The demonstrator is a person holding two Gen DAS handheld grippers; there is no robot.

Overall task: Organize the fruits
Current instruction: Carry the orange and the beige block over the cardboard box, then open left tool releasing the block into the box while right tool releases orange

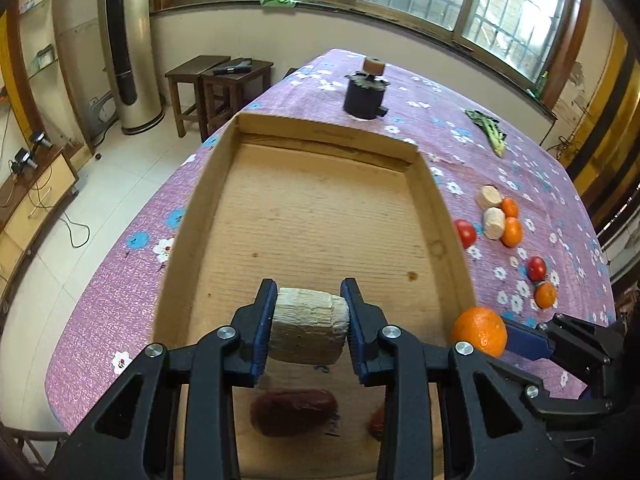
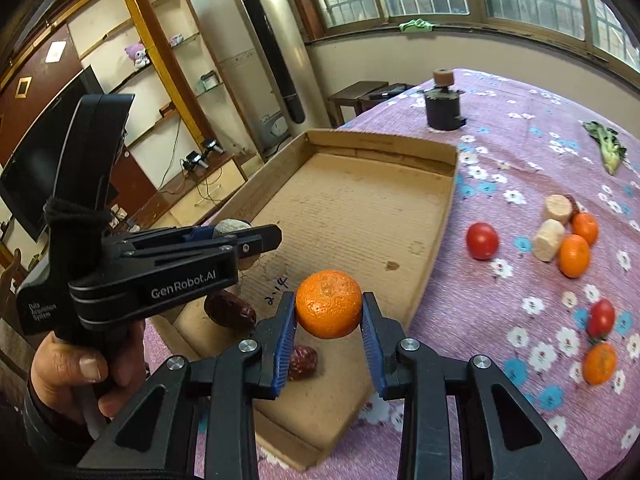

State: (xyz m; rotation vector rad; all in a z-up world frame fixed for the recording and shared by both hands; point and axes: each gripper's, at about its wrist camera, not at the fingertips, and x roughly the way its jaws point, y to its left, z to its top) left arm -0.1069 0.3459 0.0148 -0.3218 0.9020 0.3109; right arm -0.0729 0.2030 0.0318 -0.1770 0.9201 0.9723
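My left gripper [image 1: 309,322] is shut on a pale peeled chunk [image 1: 307,326] and hangs over the near part of a shallow cardboard tray [image 1: 436,216]. My right gripper [image 2: 329,330] is shut on an orange [image 2: 329,304] above the tray's [image 2: 440,216] near right part. In the left wrist view that orange [image 1: 479,331] shows at the tray's right rim. Two dark red dates [image 2: 230,309] [image 2: 303,361] lie on the tray floor near me. A hand [image 2: 76,372] holds the left gripper's handle.
On the purple flowered cloth [image 2: 500,320] right of the tray lie tomatoes [image 2: 482,241] [image 2: 601,317], several small oranges [image 2: 574,255], and two pale chunks [image 2: 548,240]. A green vegetable [image 2: 606,148] and a black pot [image 2: 442,110] sit farther back. Stools [image 1: 218,88] stand beyond the table.
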